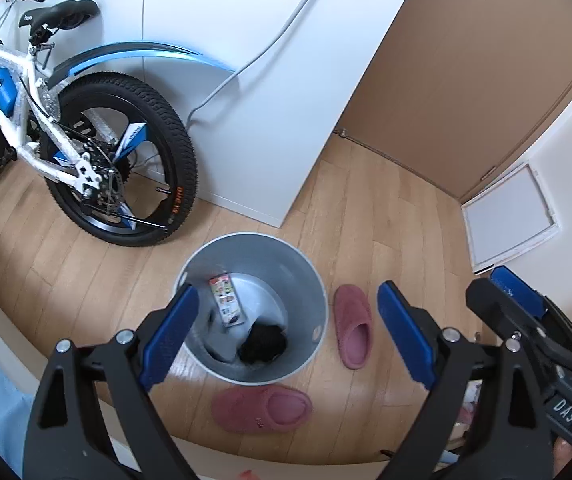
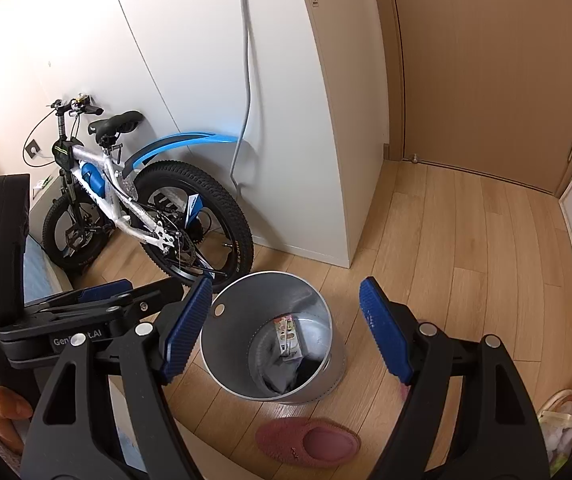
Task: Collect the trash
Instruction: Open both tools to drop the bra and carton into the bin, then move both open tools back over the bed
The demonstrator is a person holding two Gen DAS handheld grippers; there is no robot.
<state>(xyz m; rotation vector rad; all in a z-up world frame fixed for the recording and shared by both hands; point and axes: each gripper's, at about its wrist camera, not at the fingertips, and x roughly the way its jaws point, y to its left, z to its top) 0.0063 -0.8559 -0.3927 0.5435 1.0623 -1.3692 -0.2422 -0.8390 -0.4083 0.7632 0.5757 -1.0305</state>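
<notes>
A round metal bin (image 1: 286,268) stands on the wood floor, seen from above in both wrist views. Inside it lie a colourful printed packet (image 1: 226,300), a crumpled black item (image 1: 264,344) and something grey. My left gripper (image 1: 288,290) hangs over the bin, open, nothing between its blue pads. In the right wrist view the bin (image 2: 226,344) and the packet (image 2: 288,338) show again below my right gripper (image 2: 286,286), which is open and empty too. The left gripper (image 2: 98,300) sits beside it, to its left, a hand under it.
Two pink slippers (image 1: 352,326) (image 1: 262,408) lie on the floor by the bin. A white and blue bicycle (image 1: 118,152) leans at the left beside a white cabinet (image 1: 266,100). A brown door (image 1: 466,80) and a white panel (image 1: 506,220) stand beyond. A bag (image 2: 570,420) sits at lower right.
</notes>
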